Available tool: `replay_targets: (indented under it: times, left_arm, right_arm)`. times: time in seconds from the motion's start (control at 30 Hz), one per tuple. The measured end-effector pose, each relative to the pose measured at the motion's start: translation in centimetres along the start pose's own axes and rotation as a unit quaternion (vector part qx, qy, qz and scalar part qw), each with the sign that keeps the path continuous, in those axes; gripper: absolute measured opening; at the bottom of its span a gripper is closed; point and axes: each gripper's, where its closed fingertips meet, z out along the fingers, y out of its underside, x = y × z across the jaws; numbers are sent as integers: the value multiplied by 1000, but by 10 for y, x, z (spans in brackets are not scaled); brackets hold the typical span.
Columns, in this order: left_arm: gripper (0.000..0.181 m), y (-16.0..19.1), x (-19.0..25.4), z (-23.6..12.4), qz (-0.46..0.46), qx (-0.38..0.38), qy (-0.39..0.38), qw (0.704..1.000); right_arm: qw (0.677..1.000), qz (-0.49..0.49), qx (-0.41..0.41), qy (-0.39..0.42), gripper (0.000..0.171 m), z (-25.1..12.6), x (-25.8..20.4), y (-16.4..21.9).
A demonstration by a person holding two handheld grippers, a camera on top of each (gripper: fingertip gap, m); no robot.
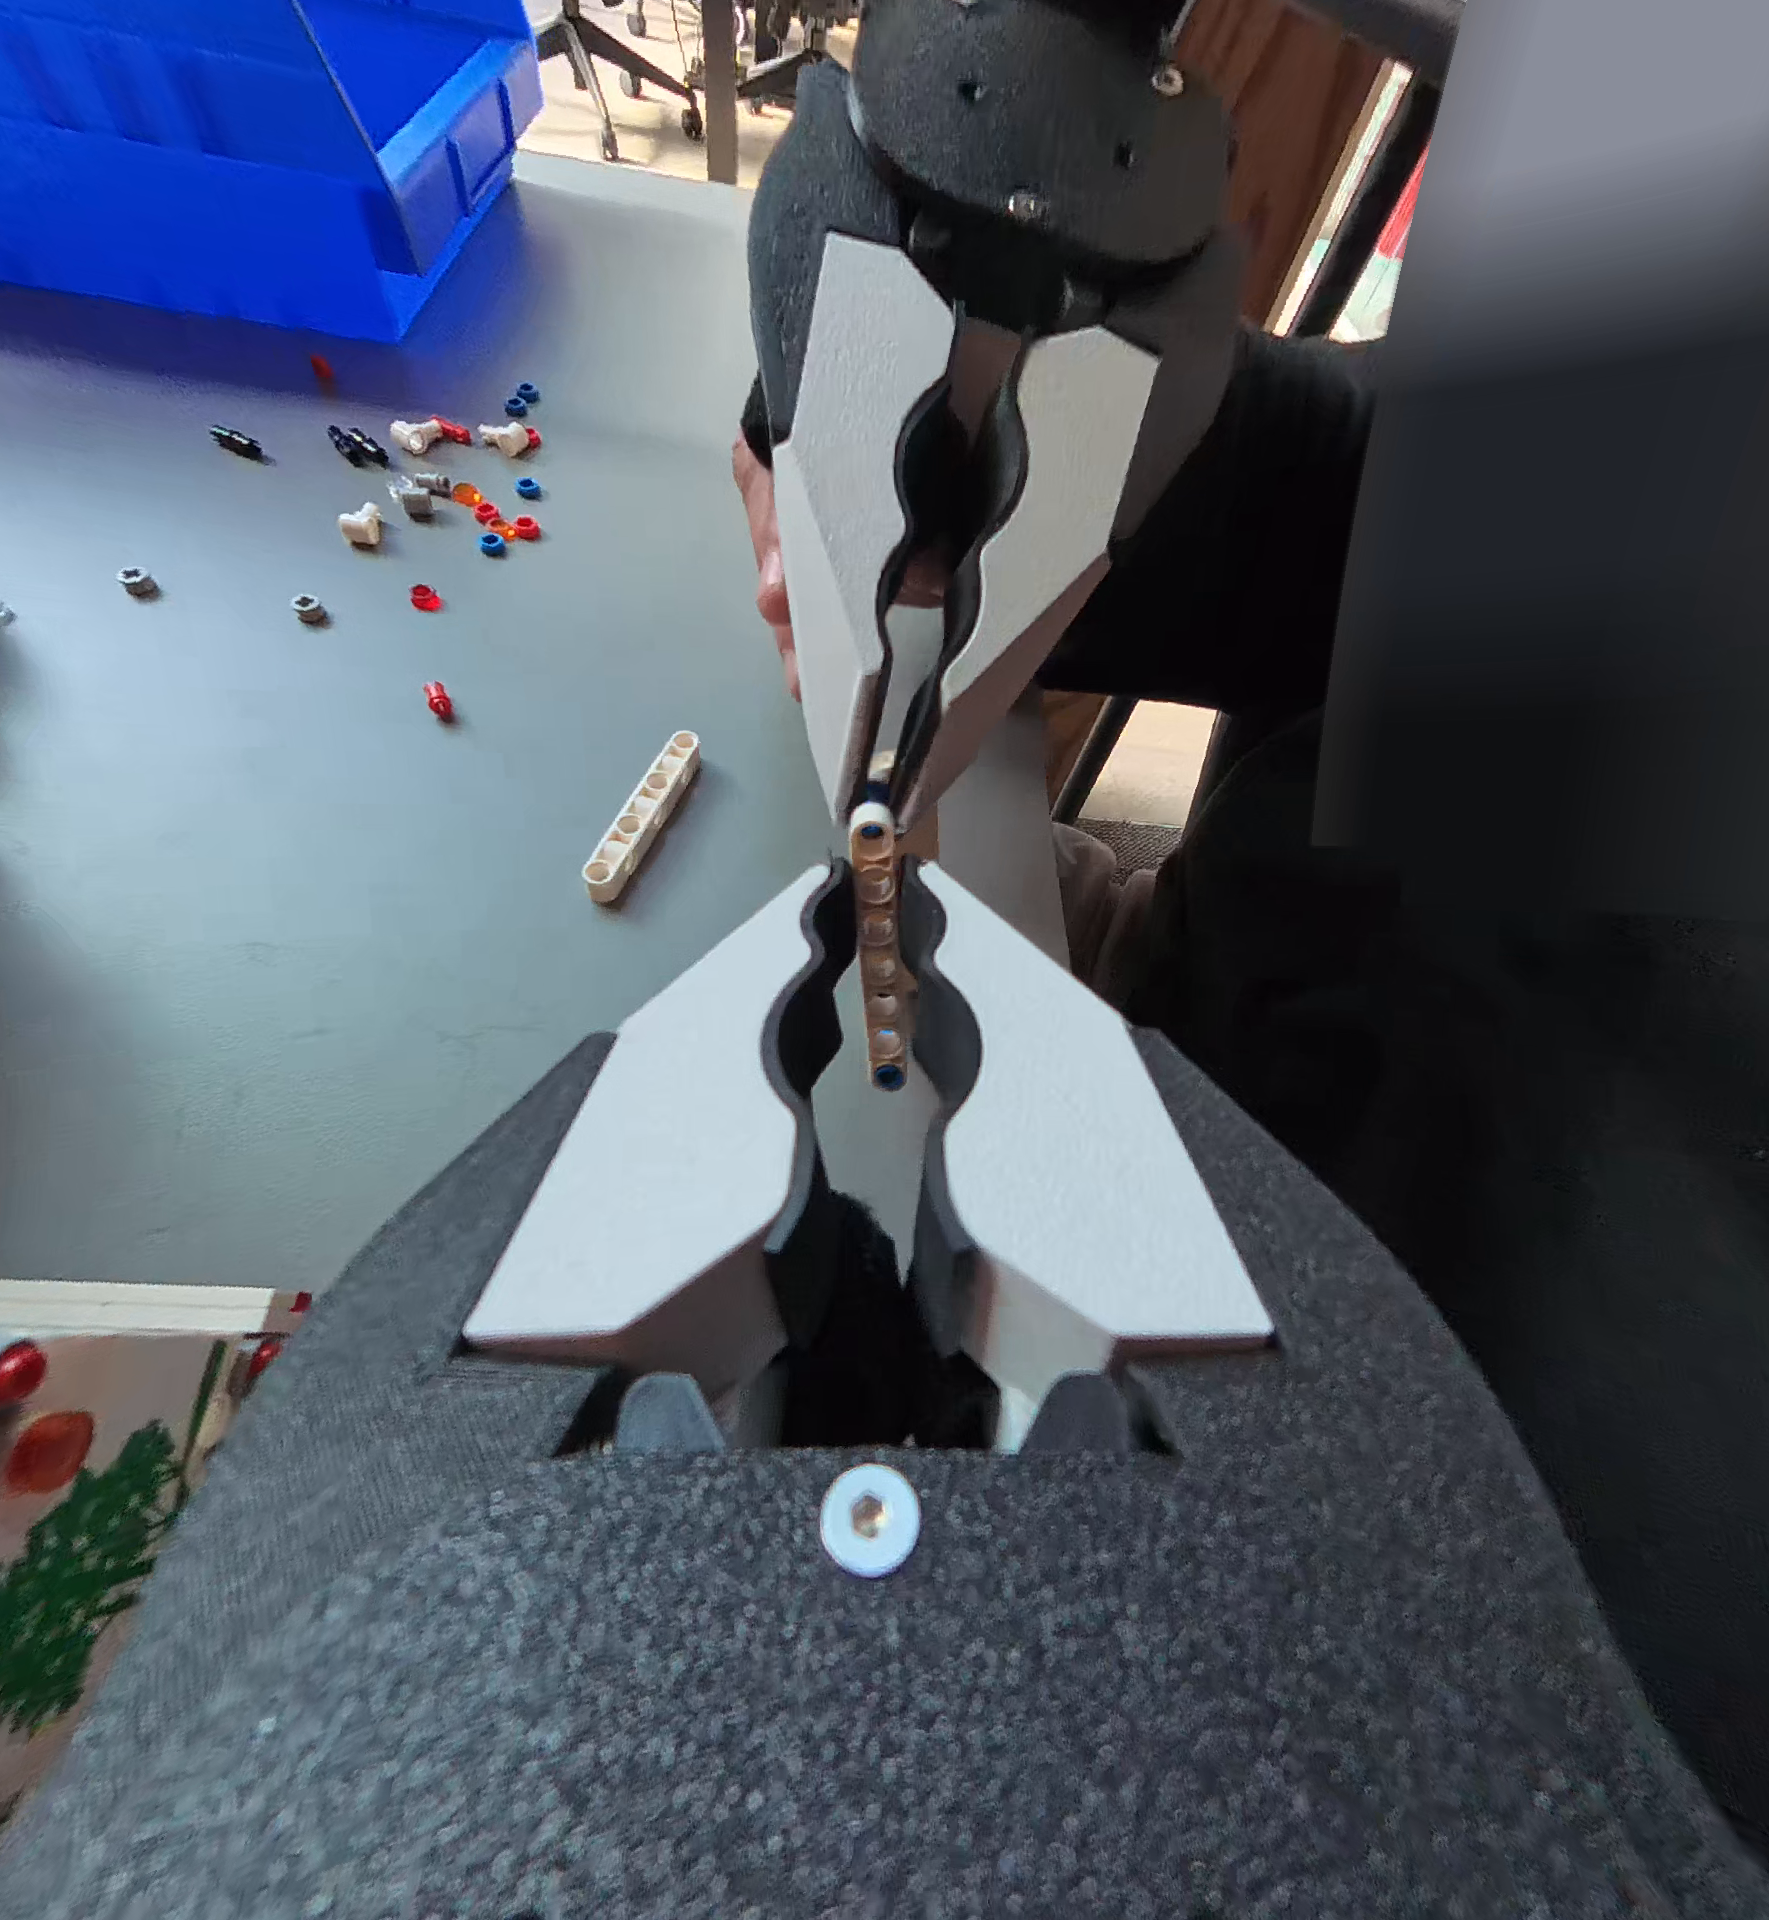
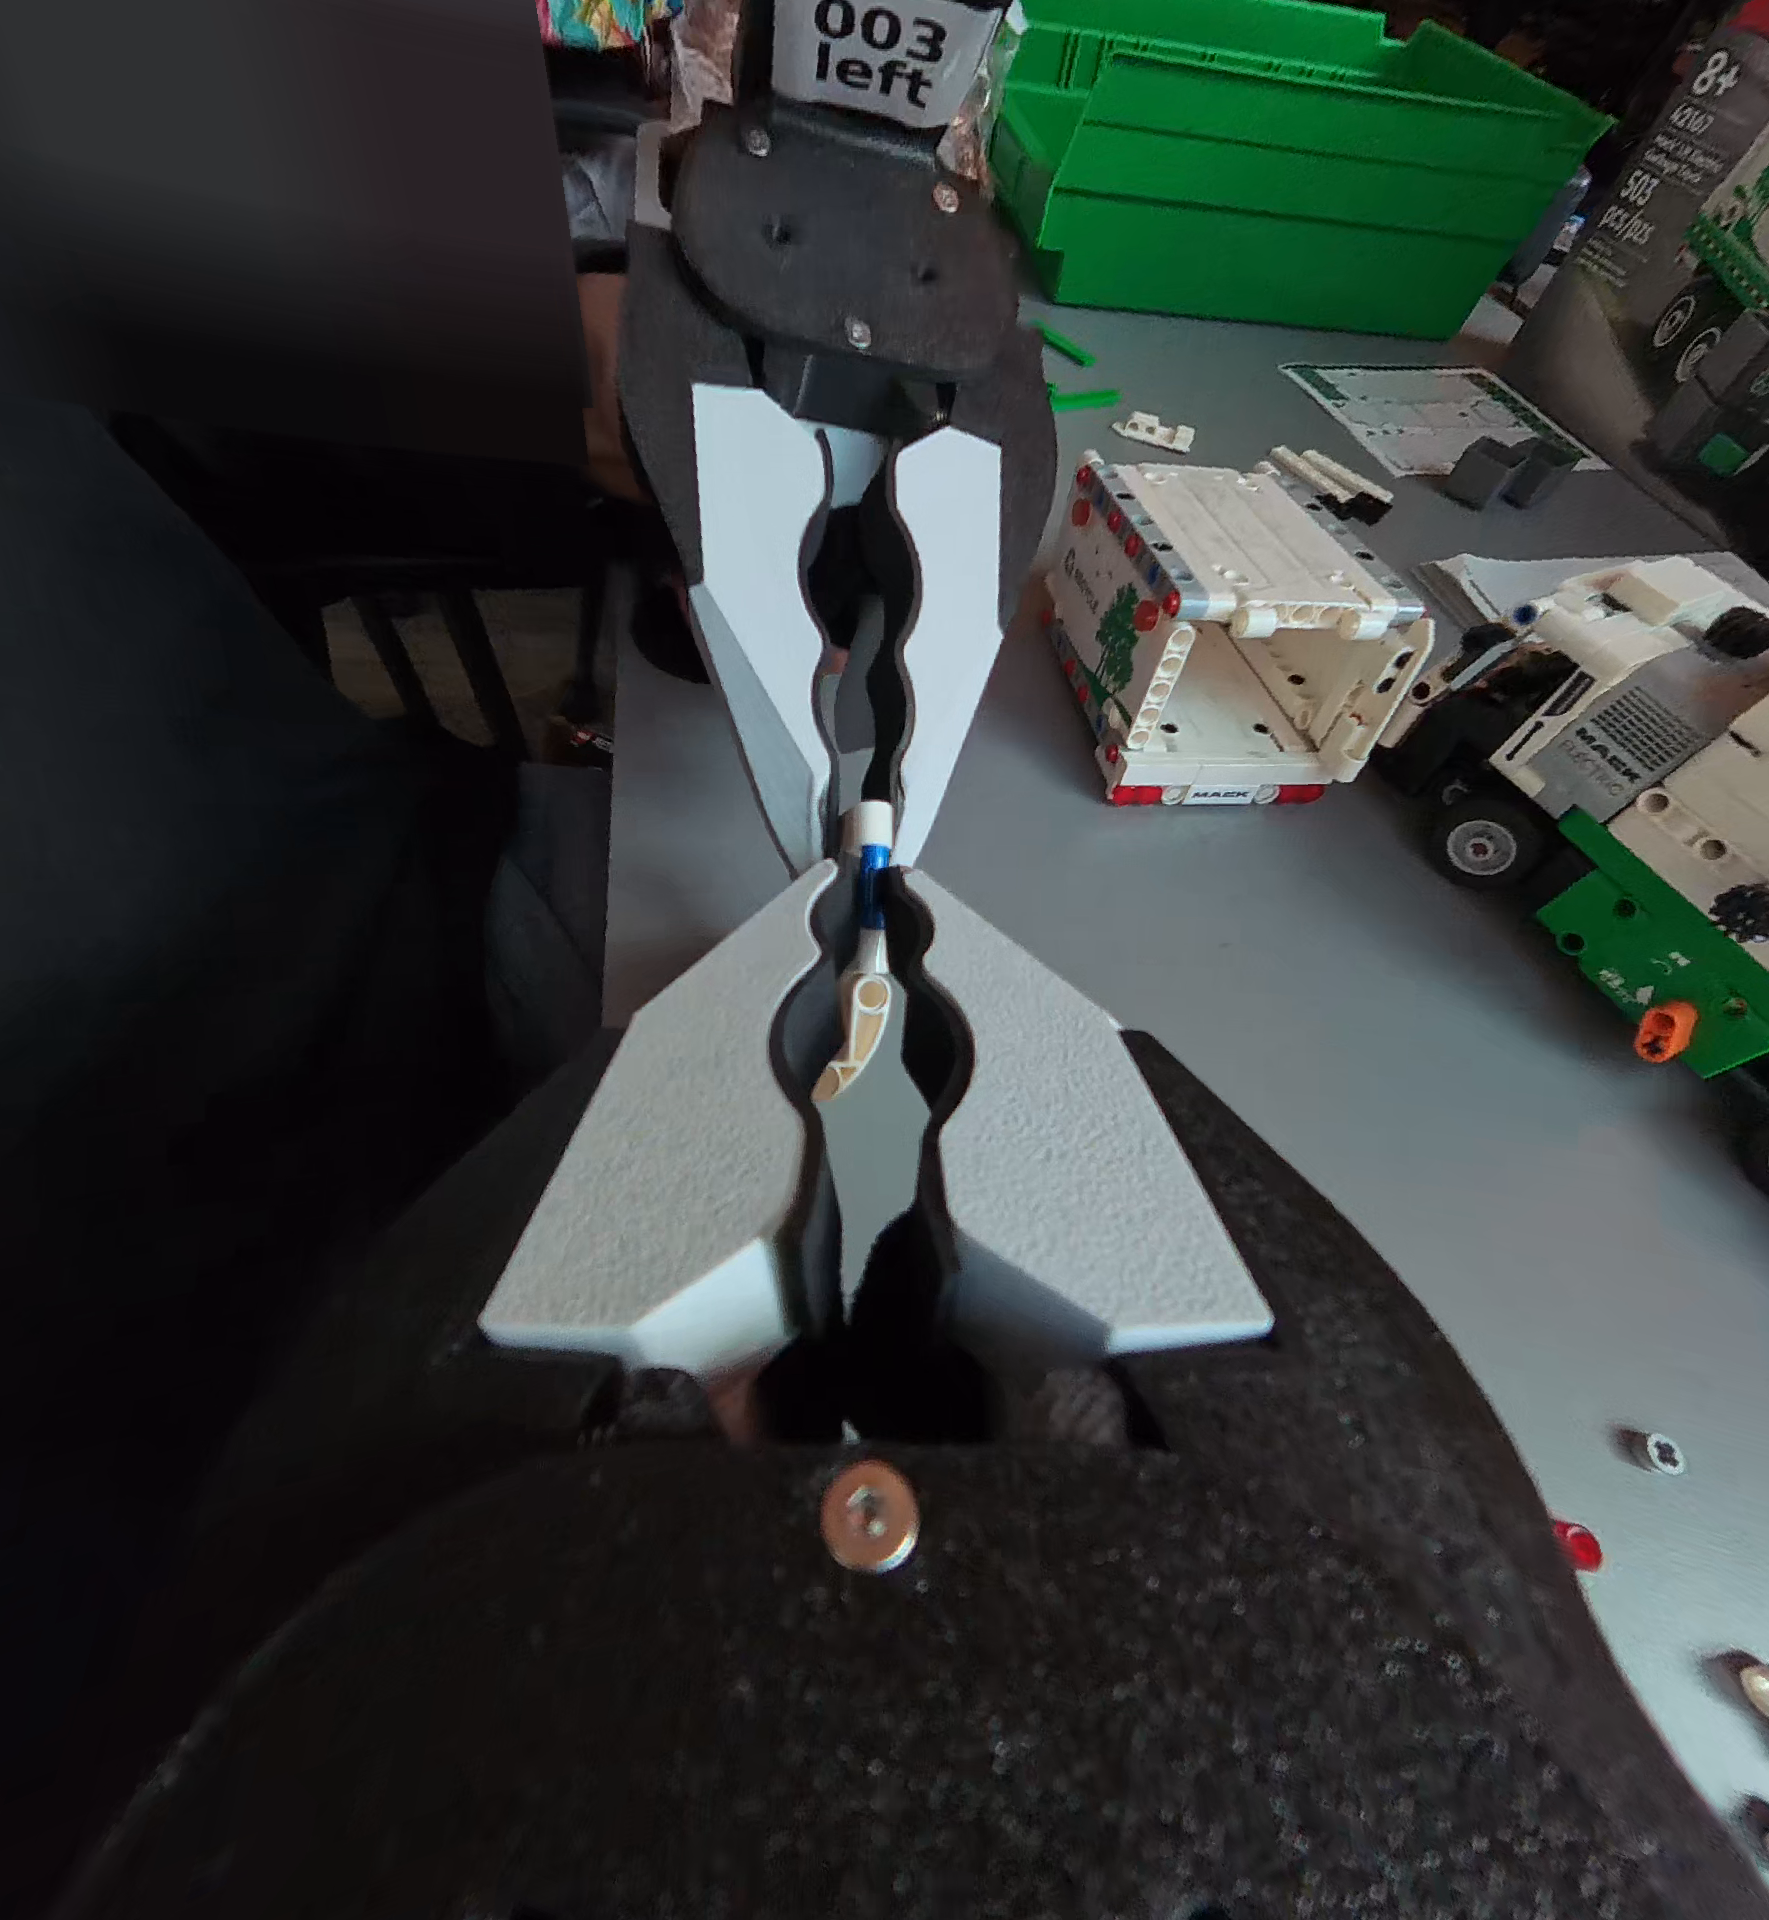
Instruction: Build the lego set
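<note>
Just beside the grey table (image 1: 236, 987) edge, a tan holed beam (image 1: 881, 956) is clamped edgewise in the left gripper (image 1: 878, 935). A small curved piece (image 2: 859, 1023) with blue pin (image 2: 872, 883) is pinched by the right gripper (image 2: 864, 914), the pin met at the beam's end hole. Both parts are judged light, stiff and slippery; flat sides are best gripped.

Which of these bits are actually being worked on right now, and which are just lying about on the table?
In use:
- left tool, shut on a white holed beam
- right tool, shut on a curved white piece

Lying about:
- spare white beam
- small loose pieces
- blue bin
- green bin
- part-built truck
</note>
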Motion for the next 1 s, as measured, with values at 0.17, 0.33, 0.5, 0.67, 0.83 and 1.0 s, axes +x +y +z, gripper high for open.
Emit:
replay_targets:
  times: [0.17,0.33,0.5,0.67,0.83,1.0]
  left_arm:
    - [5,6,7,3,28,-22,9,999]
    - [5,16,6,11,59,-58,-7,997]
    - [5,16,3,11,67,-57,-23,996]
    - [8,11,3,4,80,-33,-43,995]
    - [6,10,2,0,81,-27,-47,995]
    - [6,8,2,-10,71,-7,-45,996]
  right_arm:
    - [1000,-13,-14,-17,3,1,-7,2]
    - [998,-22,-42,-30,3,6,-14,7]
    - [998,-25,-60,-14,3,5,-12,7]
    - [997,-34,-73,-10,3,5,-12,8]
    - [996,-35,-74,-14,3,6,-12,7]
    - [996,-35,-83,-17,3,7,-9,8]
